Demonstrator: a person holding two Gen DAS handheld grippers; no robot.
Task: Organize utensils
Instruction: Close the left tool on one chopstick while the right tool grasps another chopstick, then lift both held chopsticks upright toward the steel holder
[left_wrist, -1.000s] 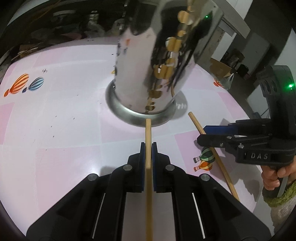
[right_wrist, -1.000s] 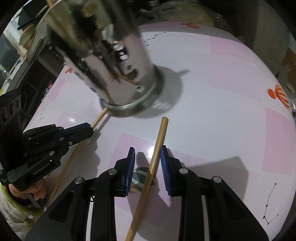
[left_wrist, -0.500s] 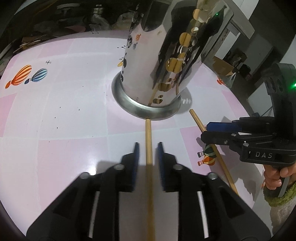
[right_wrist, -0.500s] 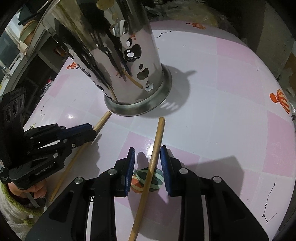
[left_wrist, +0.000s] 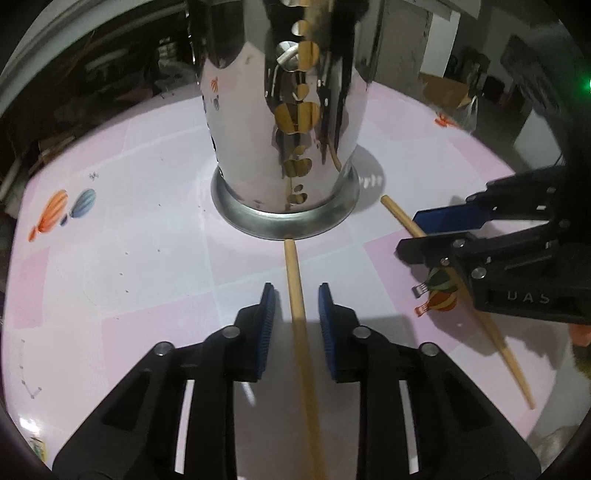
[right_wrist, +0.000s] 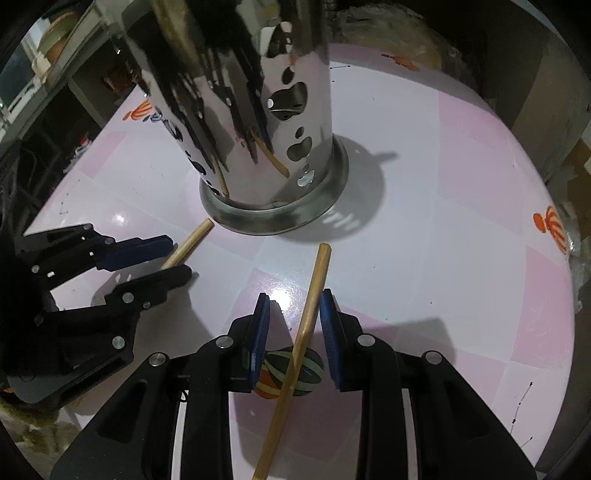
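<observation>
1. On the pink-and-white checked desk (left_wrist: 110, 280), just short of the steel utensil holder (left_wrist: 284, 155): two wooden chopsticks lying flat, thick ends toward the holder's flared base.
2. Left gripper (left_wrist: 294, 314) astride the left chopstick (left_wrist: 295, 291), jaws apart and closing, blue ribbed pads clear of the wood on both sides.
3. Right gripper (right_wrist: 294, 321) astride the right chopstick (right_wrist: 312, 295), jaws likewise apart and closing, stick between them but leaning toward the right-hand pad; whether touching, cannot tell.
4. Step in hand, most likely: pinching both sticks for pickup, with dropping into the holder to follow.
5. Next move calls for: closing squarely on round, slim, slippery wood lying flush on a glossy surface; then lifting, tipping upright, clearing the tall rim.
6. Holder: mirror-polished cylinder, punched with rounded holes, more chopsticks inside.
7. Desk cover: smooth, shiny, printed with striped balloons (left_wrist: 62, 214).
</observation>
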